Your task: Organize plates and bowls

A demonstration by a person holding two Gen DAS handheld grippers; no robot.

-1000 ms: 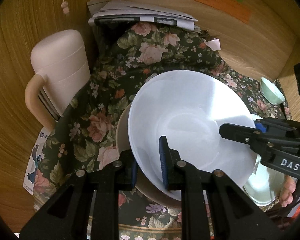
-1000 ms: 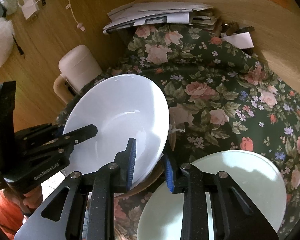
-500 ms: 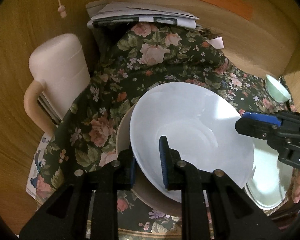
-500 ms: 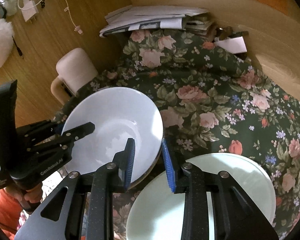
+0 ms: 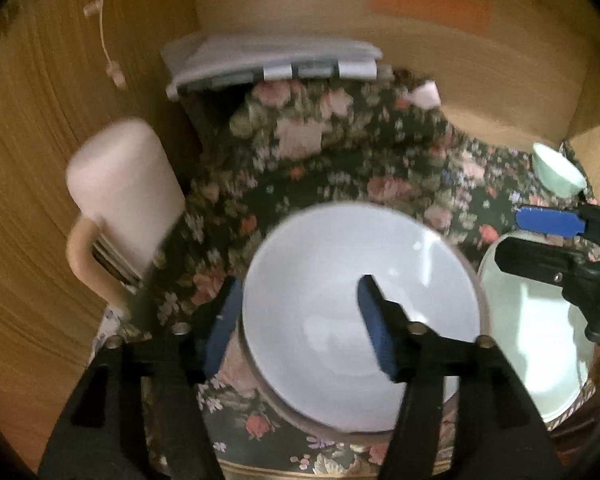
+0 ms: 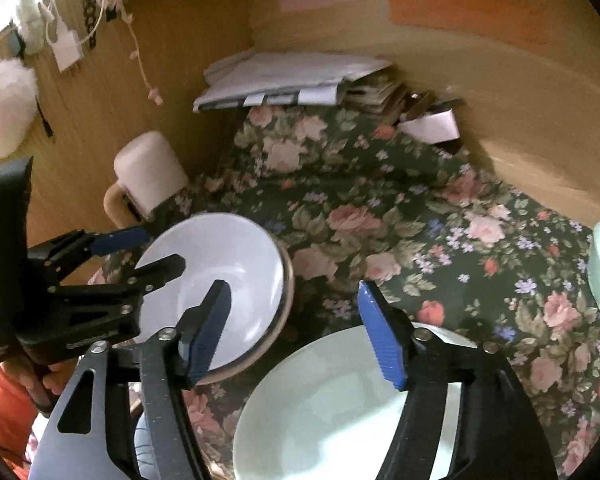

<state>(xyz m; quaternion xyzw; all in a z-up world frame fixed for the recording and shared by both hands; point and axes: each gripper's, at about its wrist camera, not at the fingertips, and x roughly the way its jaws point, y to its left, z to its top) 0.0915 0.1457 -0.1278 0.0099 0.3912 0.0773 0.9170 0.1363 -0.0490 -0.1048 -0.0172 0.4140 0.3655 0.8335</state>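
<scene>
Smooth, glossy white bowl (image 5: 340, 300), round and deep, nested inside a second bowl (image 6: 286, 300) of brownish tone, only its rim showing around the white one. Both resting on a floral cloth (image 6: 400, 220), dark green with pink roses, soft and rumpled. Nothing inside the white bowl.

Left gripper (image 5: 296, 328): black plastic, blue ribbed pads, jaws wide apart, one on each side of the bowl's near rim, one pad over the bowl's inside and the other outside the wall; contact impossible to judge through the blur.

Right gripper (image 6: 296, 328): same build, jaws spread wide, gripping nothing, hovering above the gap between the bowls and a pale green plate (image 6: 340, 400). Plate broad, shallow, shiny, empty, just beside the stacked bowls.

Small mint bowl (image 5: 558, 170) far off by the right edge of the cloth, contents not visible.

Matte pinkish jug (image 5: 124, 184), cylindrical with a loop handle, at the cloth's left side. Stack of papers (image 6: 284, 76) at the back against a wooden wall (image 5: 40, 160).
</scene>
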